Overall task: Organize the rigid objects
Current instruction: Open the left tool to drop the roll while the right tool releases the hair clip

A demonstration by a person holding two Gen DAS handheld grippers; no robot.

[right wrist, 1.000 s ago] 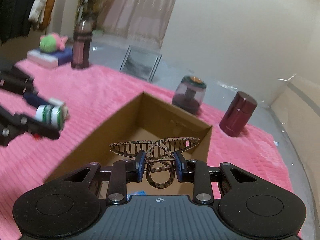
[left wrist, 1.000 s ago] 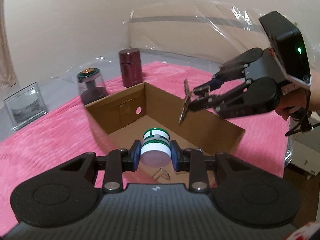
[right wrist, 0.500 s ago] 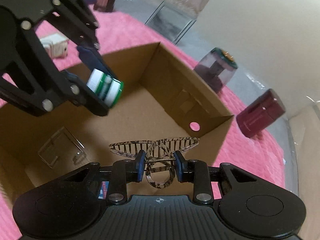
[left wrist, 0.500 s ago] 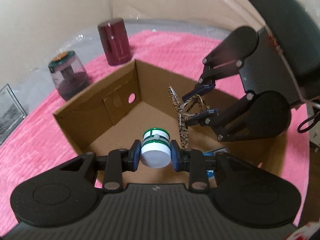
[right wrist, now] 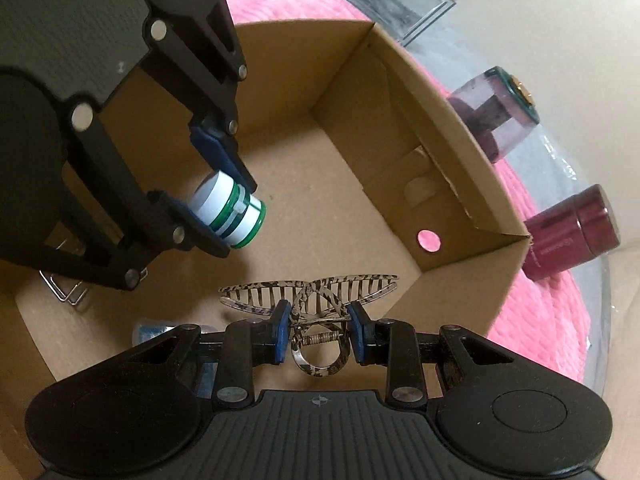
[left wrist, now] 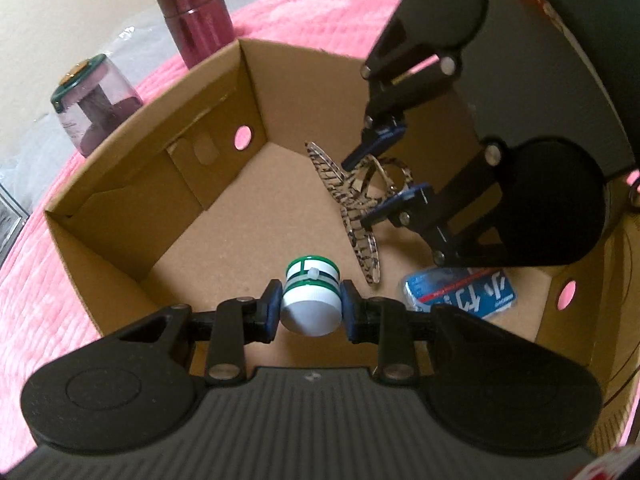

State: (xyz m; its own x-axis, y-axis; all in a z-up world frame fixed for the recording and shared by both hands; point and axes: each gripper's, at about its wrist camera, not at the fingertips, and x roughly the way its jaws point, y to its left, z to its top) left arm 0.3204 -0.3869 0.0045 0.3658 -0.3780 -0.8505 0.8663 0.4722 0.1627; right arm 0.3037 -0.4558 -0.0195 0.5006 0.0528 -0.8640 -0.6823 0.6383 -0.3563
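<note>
Tortoiseshell plastic, a butterfly-shaped hair clip sits pinched at its spring hinge between the blue pads of the right claw, its toothed wings spread crosswise to the fingers, long axis running left to right low in the centre of the right wrist view. Bare cardboard floor lies directly beneath it, and I cannot tell whether the teeth touch that floor yet. Upper left of it in the same view, the left claw is closed on a small white bottle with green bands, gripped across its body near the white end, its green-rimmed end pointing down into the box.

Seen from the left wrist, the bottle hangs at lower centre between the pads of that claw, while the right claw and its clip come in from the right, near but apart. Both claws point steeply down inside the open cardboard box.

A blue packet lies on the floor at the lower right of that view, just beside the clip's lower tip, and a wire clip rests at the left of the right wrist view. The release looks close: each load has open floor below, the clip's spread being the wider footprint to clear.

Outside, on a pink blanket, stand a maroon canister and a purple tinted jar.
</note>
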